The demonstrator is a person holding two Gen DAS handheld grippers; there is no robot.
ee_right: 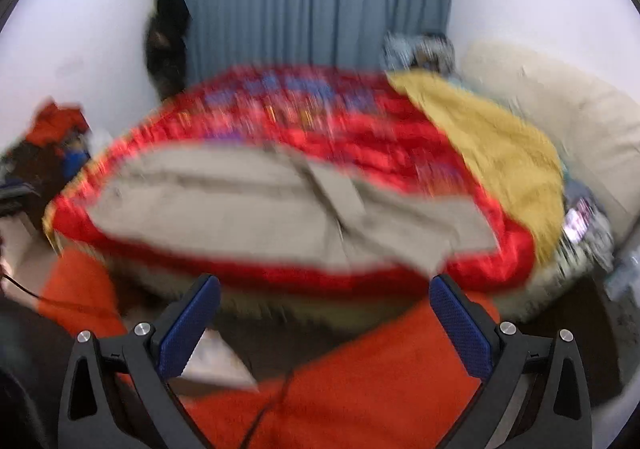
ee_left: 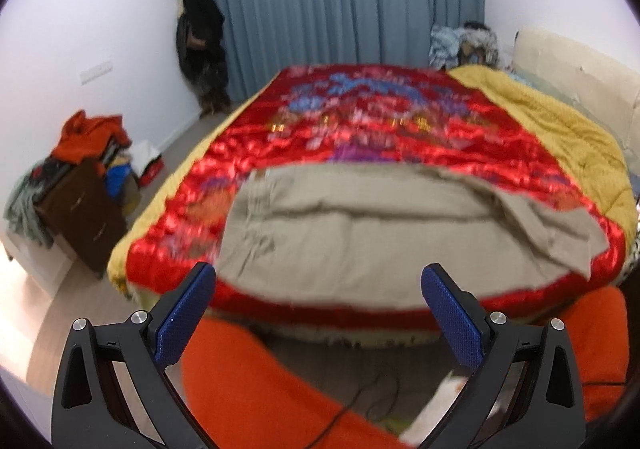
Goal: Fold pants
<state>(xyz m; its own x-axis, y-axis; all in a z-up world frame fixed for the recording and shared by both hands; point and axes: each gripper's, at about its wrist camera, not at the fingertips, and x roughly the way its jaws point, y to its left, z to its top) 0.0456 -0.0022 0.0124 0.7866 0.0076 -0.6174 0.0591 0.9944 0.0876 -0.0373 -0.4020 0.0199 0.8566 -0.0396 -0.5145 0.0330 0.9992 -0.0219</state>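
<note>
Beige pants (ee_left: 380, 225) lie spread sideways across the near end of a bed, on a shiny red quilt (ee_left: 360, 129). Their right end is rumpled, with a flap turned over. My left gripper (ee_left: 318, 277) hangs open just short of the bed's near edge, its blue pads (ee_left: 184, 313) wide apart and empty. In the blurred right wrist view the same pants (ee_right: 260, 209) lie ahead, and my right gripper (ee_right: 325, 289) is open too, held back from the bed edge above an orange-clad leg (ee_right: 360, 381).
A yellow blanket (ee_left: 560, 121) covers the bed's right side beside a cream headboard (ee_left: 580, 77). A brown cabinet piled with clothes (ee_left: 80, 177) stands at left. Blue curtains (ee_left: 340, 1) and a hanging dark coat (ee_left: 200, 37) are at the far wall. A cable (ee_right: 272, 401) crosses the orange-clad legs below.
</note>
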